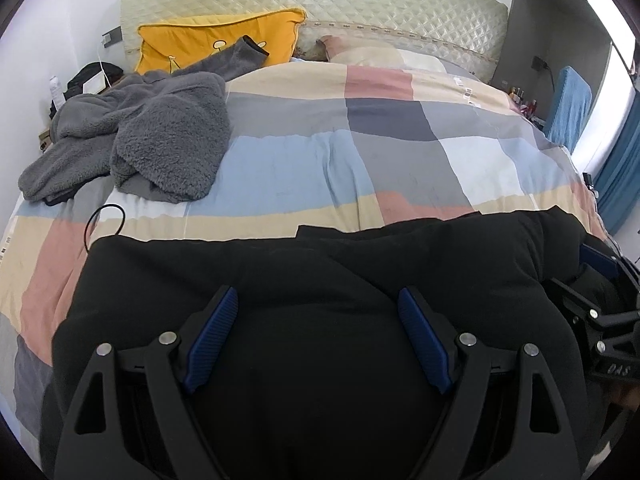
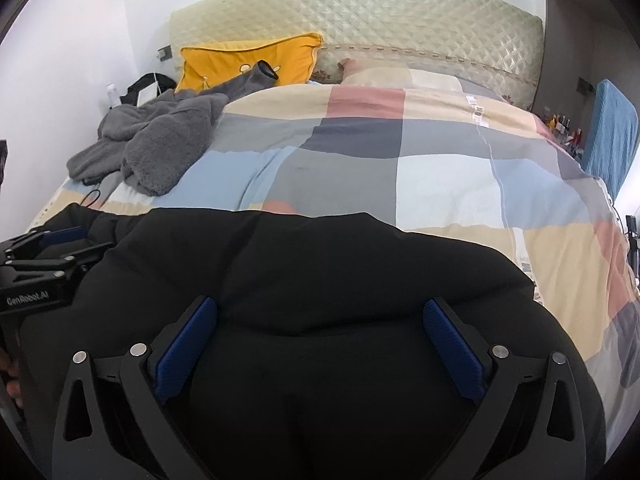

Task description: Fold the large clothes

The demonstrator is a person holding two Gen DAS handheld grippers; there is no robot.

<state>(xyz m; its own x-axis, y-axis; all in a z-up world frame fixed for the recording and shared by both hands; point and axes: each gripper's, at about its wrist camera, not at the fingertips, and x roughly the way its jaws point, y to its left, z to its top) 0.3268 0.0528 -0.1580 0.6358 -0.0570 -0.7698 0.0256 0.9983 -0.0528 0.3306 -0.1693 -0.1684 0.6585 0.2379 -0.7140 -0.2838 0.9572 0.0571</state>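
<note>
Fingers (image 1: 224, 320) of both grippers spread wide over black coat (image 1: 320, 272).

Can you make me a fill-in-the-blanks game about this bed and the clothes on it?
1. The big puffy coat under both claws is coloured ____.
2. The left claw and the right claw both have their jaws ____.
3. The fluffy grey garment lies beside the ____ cushion.
4. Everything rests on a ____ quilt.

Missing words: black; open; yellow; checked
</note>
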